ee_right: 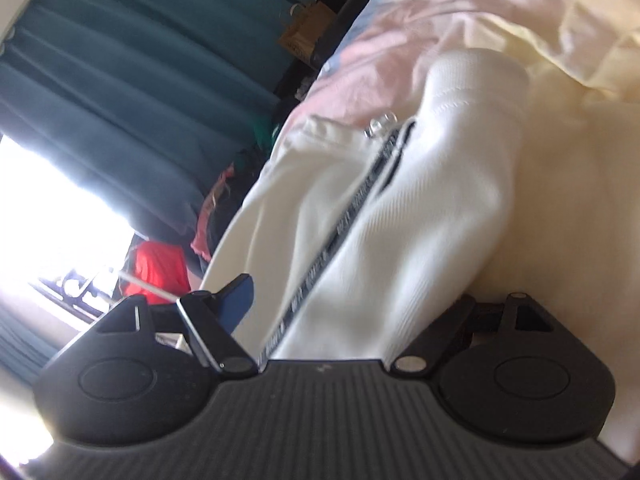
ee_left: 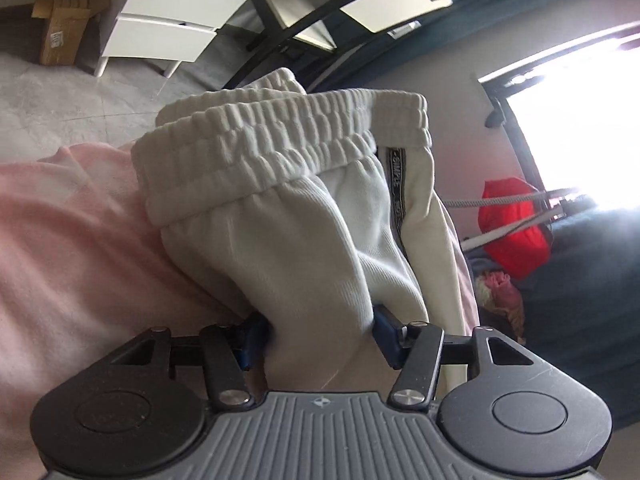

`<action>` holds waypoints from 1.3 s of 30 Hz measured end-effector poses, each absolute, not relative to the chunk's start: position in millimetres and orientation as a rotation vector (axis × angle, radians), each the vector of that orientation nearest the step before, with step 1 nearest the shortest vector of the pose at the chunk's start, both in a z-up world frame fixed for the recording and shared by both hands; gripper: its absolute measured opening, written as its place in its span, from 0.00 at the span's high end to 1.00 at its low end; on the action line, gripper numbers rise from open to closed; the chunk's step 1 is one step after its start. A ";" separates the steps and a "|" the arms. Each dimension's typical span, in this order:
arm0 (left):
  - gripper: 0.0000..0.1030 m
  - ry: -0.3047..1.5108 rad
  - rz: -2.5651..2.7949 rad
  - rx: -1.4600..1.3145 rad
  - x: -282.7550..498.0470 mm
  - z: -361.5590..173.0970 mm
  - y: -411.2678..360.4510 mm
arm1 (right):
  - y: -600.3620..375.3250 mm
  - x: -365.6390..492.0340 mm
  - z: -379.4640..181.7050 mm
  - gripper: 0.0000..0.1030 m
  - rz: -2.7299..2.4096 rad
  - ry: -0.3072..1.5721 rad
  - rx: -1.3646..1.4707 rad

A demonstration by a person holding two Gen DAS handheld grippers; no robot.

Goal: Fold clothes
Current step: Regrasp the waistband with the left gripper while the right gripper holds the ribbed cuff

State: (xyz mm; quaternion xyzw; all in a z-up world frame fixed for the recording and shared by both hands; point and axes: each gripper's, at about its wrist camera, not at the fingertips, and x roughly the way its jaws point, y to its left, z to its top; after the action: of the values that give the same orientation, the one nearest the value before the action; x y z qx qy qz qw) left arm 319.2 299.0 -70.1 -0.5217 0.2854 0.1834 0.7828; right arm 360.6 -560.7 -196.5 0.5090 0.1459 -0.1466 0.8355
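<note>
White sweatpants with a ribbed elastic waistband and a black lettered side stripe fill the left wrist view. My left gripper is shut on the bunched fabric just below the waistband, which stands up in front of it. In the right wrist view the same white pants with the stripe run between the fingers of my right gripper, which is closed on the cloth. Its right finger is hidden by fabric; the blue left finger shows.
A pink sheet and pale yellow bedding cover the bed. White drawers and cardboard stand on the floor beyond. Teal curtains, a bright window and a red bag lie to the side.
</note>
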 end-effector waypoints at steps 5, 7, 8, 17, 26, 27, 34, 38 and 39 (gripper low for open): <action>0.83 0.627 0.432 -1.155 320.7 -52.6 310.3 | -575.3 382.7 -186.8 0.81 -0.337 0.352 1.077; 0.87 0.627 0.419 -1.140 316.6 -40.8 314.7 | -574.6 379.1 -173.4 0.84 -0.333 0.363 1.029; 0.88 0.622 0.410 -1.128 312.7 -33.2 316.1 | -574.3 373.8 -165.5 0.84 -0.327 0.353 1.023; 0.89 0.535 0.324 -1.103 244.9 40.4 318.4 | -573.5 291.1 -104.3 0.85 -0.290 0.300 1.019; 0.89 0.628 0.266 -1.038 98.2 44.0 361.4 | -568.2 183.7 -128.9 0.86 -0.298 0.361 1.046; 0.89 0.651 0.261 -1.038 83.3 36.6 366.8 | -567.2 175.2 -133.2 0.86 -0.299 0.372 1.044; 0.88 0.689 0.185 -1.080 32.1 -21.3 387.7 | -563.3 132.3 -162.8 0.85 -0.321 0.437 1.049; 0.74 0.733 0.178 -1.005 22.2 -33.1 386.1 | -568.7 128.1 -180.8 0.85 -0.358 0.460 1.122; 0.72 0.743 0.180 -0.977 19.3 -32.8 384.9 | -569.4 127.2 -183.5 0.85 -0.360 0.460 1.139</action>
State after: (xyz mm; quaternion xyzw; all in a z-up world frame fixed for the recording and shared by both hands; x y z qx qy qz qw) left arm 19.3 384.9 -32.8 -0.4579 0.3481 0.0845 0.8137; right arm 127.2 -569.4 -183.5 0.5314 0.2146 -0.1681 0.8020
